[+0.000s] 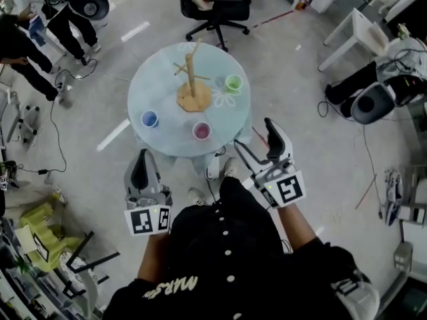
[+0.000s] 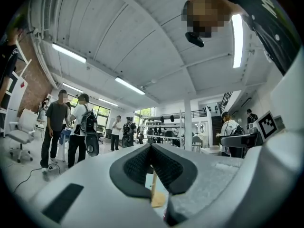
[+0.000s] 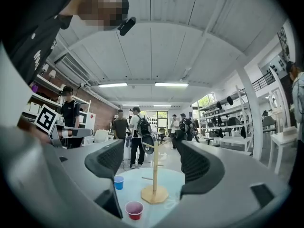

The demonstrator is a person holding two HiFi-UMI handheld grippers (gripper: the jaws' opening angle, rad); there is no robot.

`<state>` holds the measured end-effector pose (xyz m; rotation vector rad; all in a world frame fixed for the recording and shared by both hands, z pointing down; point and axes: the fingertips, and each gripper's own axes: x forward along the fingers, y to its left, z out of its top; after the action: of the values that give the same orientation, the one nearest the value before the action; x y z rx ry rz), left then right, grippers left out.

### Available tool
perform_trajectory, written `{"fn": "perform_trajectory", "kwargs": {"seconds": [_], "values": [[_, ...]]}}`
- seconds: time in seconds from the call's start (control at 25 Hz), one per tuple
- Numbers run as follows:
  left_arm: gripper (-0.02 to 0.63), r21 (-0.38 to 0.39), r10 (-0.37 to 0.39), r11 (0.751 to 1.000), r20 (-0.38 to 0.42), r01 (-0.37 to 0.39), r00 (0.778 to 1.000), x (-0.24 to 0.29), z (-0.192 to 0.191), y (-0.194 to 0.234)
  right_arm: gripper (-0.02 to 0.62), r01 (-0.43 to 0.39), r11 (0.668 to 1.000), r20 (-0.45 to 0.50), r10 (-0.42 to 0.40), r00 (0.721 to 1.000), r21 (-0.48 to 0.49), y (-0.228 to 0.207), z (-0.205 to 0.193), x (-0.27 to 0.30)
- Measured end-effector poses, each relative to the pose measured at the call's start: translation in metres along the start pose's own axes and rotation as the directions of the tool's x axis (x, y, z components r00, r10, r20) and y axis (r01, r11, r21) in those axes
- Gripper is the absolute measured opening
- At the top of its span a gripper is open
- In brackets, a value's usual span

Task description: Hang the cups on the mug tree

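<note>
Round table (image 1: 160,85) with mug tree (image 1: 193,97); shirt lettering (image 1: 172,286), perhaps "MARS"

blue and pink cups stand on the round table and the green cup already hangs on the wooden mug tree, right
Not hanging: the small green plastic cup also stands on the round pale blue table, beside the wooden mug tree, whose pegs are bare. The head view shows it. The small blue cup and pink cup do stand on the table.
</note>
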<state>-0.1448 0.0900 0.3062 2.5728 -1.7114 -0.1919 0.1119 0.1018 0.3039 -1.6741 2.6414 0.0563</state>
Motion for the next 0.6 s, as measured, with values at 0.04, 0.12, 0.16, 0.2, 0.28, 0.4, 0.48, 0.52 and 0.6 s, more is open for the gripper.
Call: {"fn": "perform_trajectory", "kwargs": {"seconds": [0.04,0.12,0.16,0.2,0.28,0.4,0.48,0.52,0.6], "values": [[-0.005,-0.002,0.006,1.000,-0.003,-0.006,1.000,0.006,0.000,-0.002,0.365,-0.011,1.000,-0.021,0.011,1.000,-0.001,-0.005,-0.004,0.005],[-0.005,-0.004,0.014,1.000,-0.007,-0.014,1.000,0.020,-0.003,-0.004,0.365,-0.036,0.999,-0.062,0.036,0.997,-0.008,-0.013,-0.014,0.017],[-0.005,-0.004,0.018,1.000,-0.009,-0.018,1.000,0.025,-0.004,-0.004,0.365,-0.052,0.999,-0.074,0.051,0.996,-0.009,-0.016,-0.021,0.022],[-0.005,-0.003,0.023,1.000,-0.011,-0.023,1.000,0.029,-0.006,-0.004,0.365,-0.068,0.998,-0.088,0.067,0.994,-0.008,-0.018,-0.028,0.028],[-0.005,-0.004,0.036,0.999,-0.021,-0.036,0.999,0.035,-0.010,-0.005,0.365,-0.100,0.995,-0.132,0.099,0.986,0.002,-0.018,-0.045,0.038],[-0.005,-0.017,0.054,0.998,-0.061,-0.055,0.997,0.039,-0.023,-0.007,0.365,-0.151,0.988,-0.219,0.156,0.963,0.038,-0.013,-0.082,0.050],[-0.005,-0.025,0.059,0.998,-0.094,-0.062,0.994,0.040,-0.035,-0.010,0.367,-0.188,0.979,-0.264,0.201,0.943,0.075,-0.006,-0.110,0.059],[-0.005,-0.027,0.063,0.997,-0.109,-0.066,0.992,0.040,-0.041,-0.011,0.368,-0.206,0.974,-0.282,0.223,0.933,0.090,-0.002,-0.124,0.064],[-0.005,-0.034,0.074,0.996,-0.134,-0.079,0.988,0.039,-0.053,-0.012,0.371,-0.245,0.964,-0.314,0.265,0.912,0.102,0.007,-0.153,0.074]]}}
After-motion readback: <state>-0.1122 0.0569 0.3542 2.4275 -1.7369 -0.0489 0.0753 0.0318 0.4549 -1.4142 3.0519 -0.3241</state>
